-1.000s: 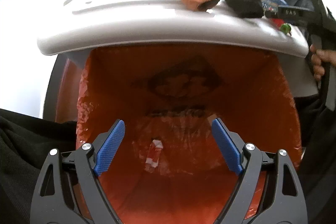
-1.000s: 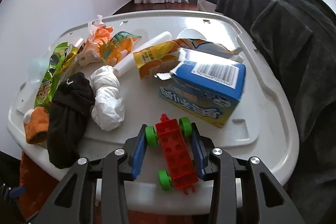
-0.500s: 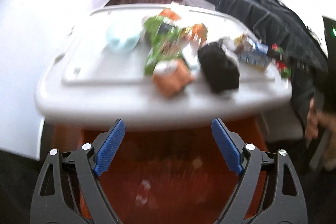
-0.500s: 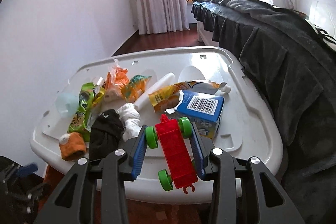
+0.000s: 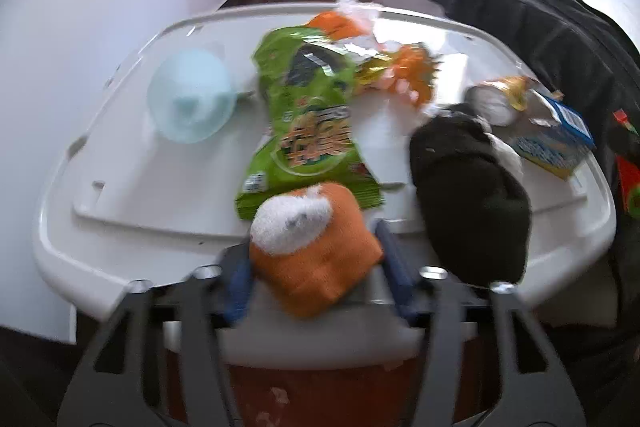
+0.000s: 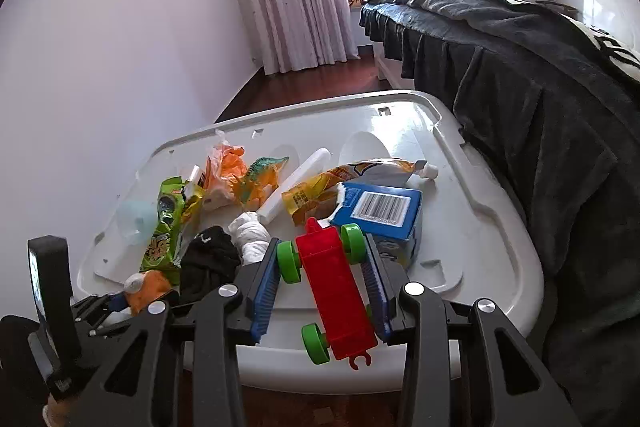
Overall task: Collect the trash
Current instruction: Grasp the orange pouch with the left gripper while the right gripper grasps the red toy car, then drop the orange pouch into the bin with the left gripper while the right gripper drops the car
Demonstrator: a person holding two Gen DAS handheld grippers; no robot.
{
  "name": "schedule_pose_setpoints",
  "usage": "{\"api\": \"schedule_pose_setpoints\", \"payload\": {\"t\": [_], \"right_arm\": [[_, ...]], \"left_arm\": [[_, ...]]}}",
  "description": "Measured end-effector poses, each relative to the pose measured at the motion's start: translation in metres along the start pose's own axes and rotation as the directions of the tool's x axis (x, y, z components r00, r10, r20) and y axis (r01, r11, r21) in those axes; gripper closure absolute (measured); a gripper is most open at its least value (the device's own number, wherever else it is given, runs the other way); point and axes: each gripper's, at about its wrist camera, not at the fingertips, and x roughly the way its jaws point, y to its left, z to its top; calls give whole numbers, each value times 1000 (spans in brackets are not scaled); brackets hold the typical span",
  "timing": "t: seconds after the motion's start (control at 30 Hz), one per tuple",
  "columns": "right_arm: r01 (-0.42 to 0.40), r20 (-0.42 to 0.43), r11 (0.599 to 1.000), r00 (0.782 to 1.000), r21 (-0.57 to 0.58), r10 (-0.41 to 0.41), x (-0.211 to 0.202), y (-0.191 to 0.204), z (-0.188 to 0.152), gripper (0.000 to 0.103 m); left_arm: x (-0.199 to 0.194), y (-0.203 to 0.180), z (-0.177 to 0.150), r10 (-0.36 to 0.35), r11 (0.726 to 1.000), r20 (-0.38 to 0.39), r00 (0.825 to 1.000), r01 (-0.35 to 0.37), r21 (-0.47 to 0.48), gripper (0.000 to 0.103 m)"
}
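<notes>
My left gripper point(image 5: 316, 267) is closed around an orange and white sock point(image 5: 312, 251) at the near edge of the white bin lid point(image 5: 120, 187); it also shows in the right wrist view point(image 6: 148, 287). My right gripper point(image 6: 324, 267) is shut on a red toy car with green wheels point(image 6: 336, 295) and holds it above the lid's near edge. On the lid lie a green snack bag point(image 5: 308, 119), a black sock point(image 5: 472, 195), a blue carton point(image 6: 384, 211), a yellow wrapper point(image 6: 320, 191) and a white cloth ball point(image 6: 252, 235).
A pale blue bowl point(image 5: 192, 95), an orange bag point(image 6: 226, 171), a toy dinosaur point(image 6: 260, 179) and a white tube point(image 6: 296, 183) also lie on the lid. The orange-lined trash bin point(image 5: 320, 395) sits below the lid. A dark-covered bed point(image 6: 520, 67) runs along the right.
My left gripper rose from inside the orange-lined bin to the lid's edge and closed around the orange sock. My right gripper lifted the red toy car up and back from the lid.
</notes>
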Motion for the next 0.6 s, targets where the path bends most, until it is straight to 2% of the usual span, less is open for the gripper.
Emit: {"api": "schedule_pose_setpoints", "payload": {"t": [0.07, 0.13, 0.27, 0.43, 0.6], "right_arm": [[0, 0, 1000, 1000, -5, 0, 0, 2, 0, 64], [2, -1, 1000, 1000, -9, -2, 0, 3, -1, 64], [6, -12, 1000, 1000, -12, -6, 3, 4, -2, 64], [1, -18, 1000, 1000, -23, -1, 4, 7, -4, 64], [-38, -29, 999, 999, -39, 36, 0, 16, -10, 64]], "left_arm": [[-2, 1, -3, -8, 1000, 9, 1000, 8, 19, 66], [-6, 11, -5, -44, 999, 15, 999, 44, -5, 70], [-14, 27, -7, -70, 997, 33, 997, 71, -27, 74], [-39, 37, -7, -123, 991, 67, 990, 126, -38, 74], [-76, 37, -20, -128, 991, 66, 989, 130, -17, 74]]}}
